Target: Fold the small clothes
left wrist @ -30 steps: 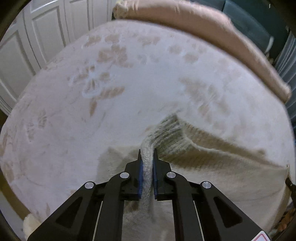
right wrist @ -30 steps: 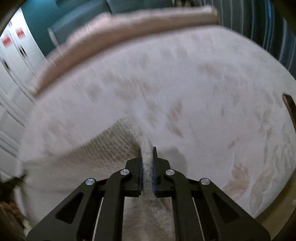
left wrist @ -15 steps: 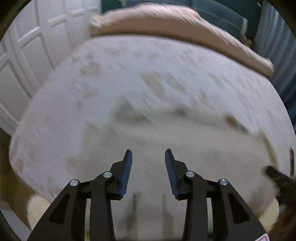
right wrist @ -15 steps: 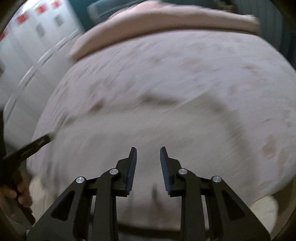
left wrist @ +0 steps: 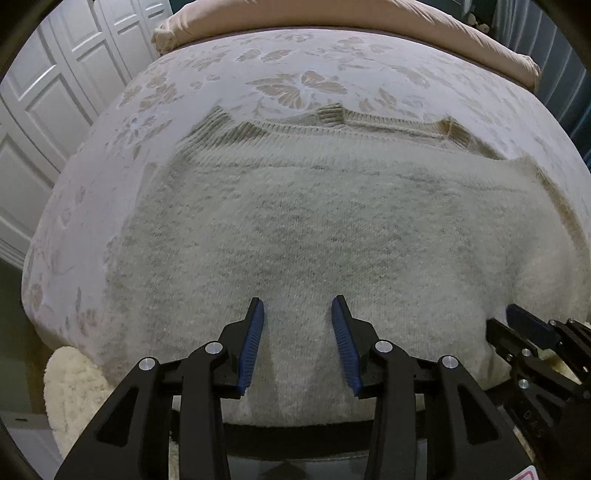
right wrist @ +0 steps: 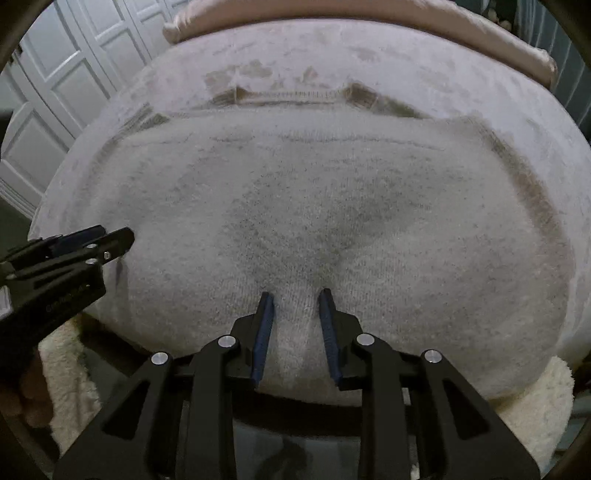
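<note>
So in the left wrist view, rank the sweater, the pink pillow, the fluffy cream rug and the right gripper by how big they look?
1. sweater
2. pink pillow
3. fluffy cream rug and right gripper: about alike, both cut off by the frame, so unranked.

A cream knitted sweater (left wrist: 332, 229) is spread flat, its fuzzy body taking up the middle of both wrist views. Its ribbed neckline (left wrist: 388, 123) is seen at twelve o'clock, on the far side, with a darker ribbed strip turned up at each end. A ribbed fold is seen at ten o'clock in the left wrist view, and a tan-edged seam runs down at three o'clock. The near edge hangs over at six o'clock. In the right wrist view the sweater (right wrist: 332, 221) appears blurred.
</note>
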{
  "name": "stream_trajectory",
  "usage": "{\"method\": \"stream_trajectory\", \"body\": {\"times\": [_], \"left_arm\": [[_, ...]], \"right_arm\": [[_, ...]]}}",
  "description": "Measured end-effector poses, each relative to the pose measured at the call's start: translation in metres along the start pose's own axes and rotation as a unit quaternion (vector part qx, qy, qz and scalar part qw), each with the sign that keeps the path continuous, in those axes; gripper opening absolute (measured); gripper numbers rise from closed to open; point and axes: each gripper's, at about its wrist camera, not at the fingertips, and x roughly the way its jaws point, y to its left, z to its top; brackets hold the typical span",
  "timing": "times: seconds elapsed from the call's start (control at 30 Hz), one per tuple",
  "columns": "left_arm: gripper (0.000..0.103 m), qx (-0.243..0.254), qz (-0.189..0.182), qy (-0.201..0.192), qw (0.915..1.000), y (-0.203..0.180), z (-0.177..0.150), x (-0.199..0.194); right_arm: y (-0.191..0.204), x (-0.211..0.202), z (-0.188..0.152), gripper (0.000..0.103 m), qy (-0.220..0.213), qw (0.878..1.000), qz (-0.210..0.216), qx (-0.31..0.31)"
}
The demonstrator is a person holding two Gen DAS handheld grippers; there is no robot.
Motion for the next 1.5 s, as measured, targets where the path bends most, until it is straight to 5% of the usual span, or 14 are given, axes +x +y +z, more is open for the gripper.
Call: {"method": "stream_trajectory", "body": {"times": [0.37,0.57,0.73,0.9,1.03,1.07,1.13,1.2,1.37,1.5], "left_arm": [[0.039,-0.057,-0.018,-0.001,0.9982,0.043,-0.008,-0.015],[0.056,-0.153,-0.003,-0.028,0.9878,0.118,-0.004,-0.029],[0.062,-0.225,-0.018,0.0,0.9742,0.175,-0.002,0.002],[0.066,-0.276,-0.072,0.037,0.9578,0.187,0.001,0.04],[0.066,-0.261,-0.069,0.024,0.9625,0.176,0.01,0.045],[0.064,-0.255,-0.077,0.023,0.9637,0.174,0.012,0.046],[0.026,-0.251,-0.117,0.026,0.9604,0.173,0.017,0.046],[0.013,-0.261,-0.135,0.026,0.9556,0.173,0.023,0.041],[0.01,-0.239,-0.16,-0.016,0.9575,0.149,0.04,-0.001],[0.009,-0.174,-0.179,-0.056,0.9668,0.099,0.064,-0.053]], "right_arm": [[0.008,-0.019,0.046,0.026,-0.009,0.999,0.031,0.03],[0.02,0.022,0.062,0.027,0.038,0.999,0.021,0.025],[0.029,0.04,0.068,0.031,0.057,0.998,0.0,-0.005],[0.031,0.048,0.071,0.031,0.071,0.997,-0.005,-0.024],[0.033,0.052,0.074,0.032,0.076,0.997,-0.007,-0.032],[0.034,0.053,0.073,0.032,0.074,0.997,-0.009,-0.037],[0.035,0.054,0.073,0.033,0.07,0.996,-0.011,-0.044],[0.035,0.053,0.072,0.033,0.066,0.997,-0.008,-0.045],[0.03,0.048,0.067,0.033,0.054,0.998,0.008,-0.041],[0.021,0.027,0.066,0.035,0.048,0.998,0.025,-0.019]]}}
